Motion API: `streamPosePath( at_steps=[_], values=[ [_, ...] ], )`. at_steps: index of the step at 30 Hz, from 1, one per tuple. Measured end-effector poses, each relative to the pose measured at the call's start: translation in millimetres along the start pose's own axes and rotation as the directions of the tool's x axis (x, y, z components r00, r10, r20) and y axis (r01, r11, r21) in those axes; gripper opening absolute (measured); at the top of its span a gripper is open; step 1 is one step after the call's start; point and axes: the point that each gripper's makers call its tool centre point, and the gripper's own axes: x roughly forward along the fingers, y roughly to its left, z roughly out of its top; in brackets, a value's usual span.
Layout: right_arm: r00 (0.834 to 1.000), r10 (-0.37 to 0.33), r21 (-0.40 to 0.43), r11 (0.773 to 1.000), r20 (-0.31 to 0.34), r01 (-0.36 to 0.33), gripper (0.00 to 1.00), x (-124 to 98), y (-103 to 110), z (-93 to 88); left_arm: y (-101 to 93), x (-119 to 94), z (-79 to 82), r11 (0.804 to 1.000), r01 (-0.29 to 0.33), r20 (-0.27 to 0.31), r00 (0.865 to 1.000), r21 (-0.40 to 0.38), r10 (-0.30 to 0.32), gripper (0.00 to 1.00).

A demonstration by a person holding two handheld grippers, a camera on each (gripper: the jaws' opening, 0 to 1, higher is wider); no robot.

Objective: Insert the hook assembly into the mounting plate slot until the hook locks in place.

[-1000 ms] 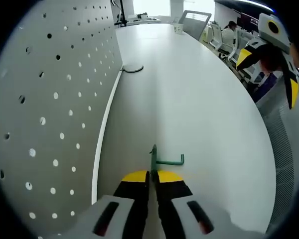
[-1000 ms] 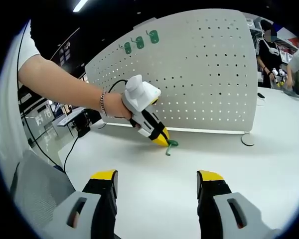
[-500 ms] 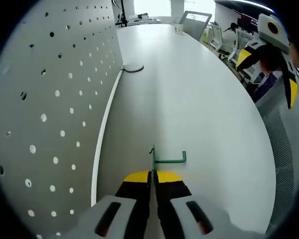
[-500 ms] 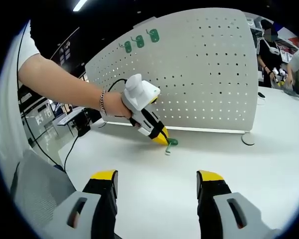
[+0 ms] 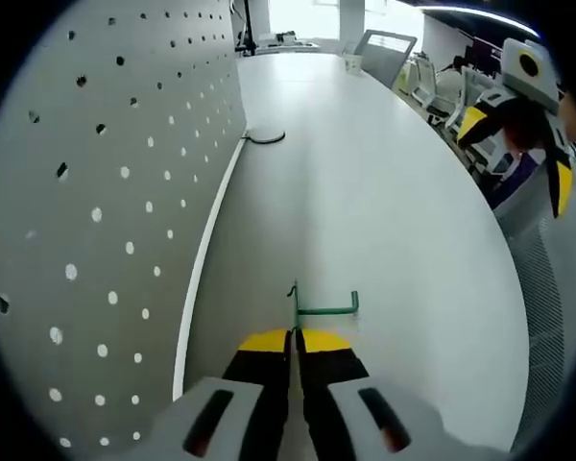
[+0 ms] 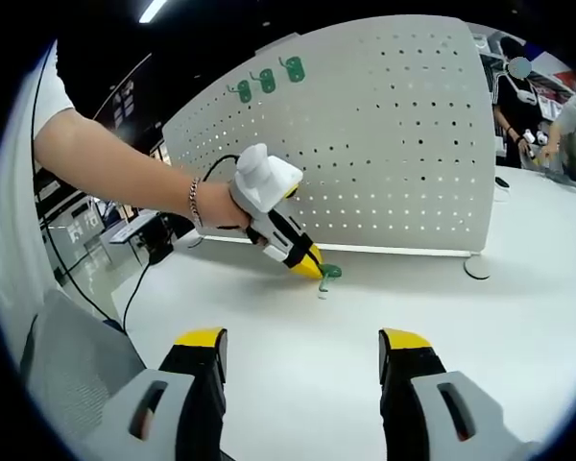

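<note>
We see our left tool (image 5: 295, 338) with jaws pressed together on one green hook (image 5: 312, 307), held just above the white counter (image 5: 384, 211) beside the perforated mounting plate (image 5: 106, 211). Our right tool (image 6: 298, 351) hovers with jaws spread wide, gripping nothing. Three more green hooks (image 6: 267, 80) already hang near the plate's top edge.

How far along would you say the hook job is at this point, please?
Done: the left gripper is shut on the green hook, just above the white table, and three other hooks already hang at the top of the pegboard. Left: carrying this hook to the pegboard and locking it in. The right gripper is open and empty.
</note>
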Motion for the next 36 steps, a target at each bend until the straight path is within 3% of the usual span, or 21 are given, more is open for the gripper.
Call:
streamPosePath(
  at_steps=[8, 36],
  values=[
    [1.0, -0.002, -0.001, 1.0, 0.001, 0.002, 0.62, 0.4, -0.9, 0.1, 2.8, -8.4, 8.9, 0.999, -0.012, 0.081, 0.997, -0.043, 0.016, 0.02],
    [1.0, -0.005, -0.001, 1.0, 0.003, 0.005, 0.62, 1.1, -0.7, 0.5, 1.8, -26.6, 28.5, 0.996, -0.054, 0.21, 0.975, -0.067, 0.067, 0.02]
  ],
)
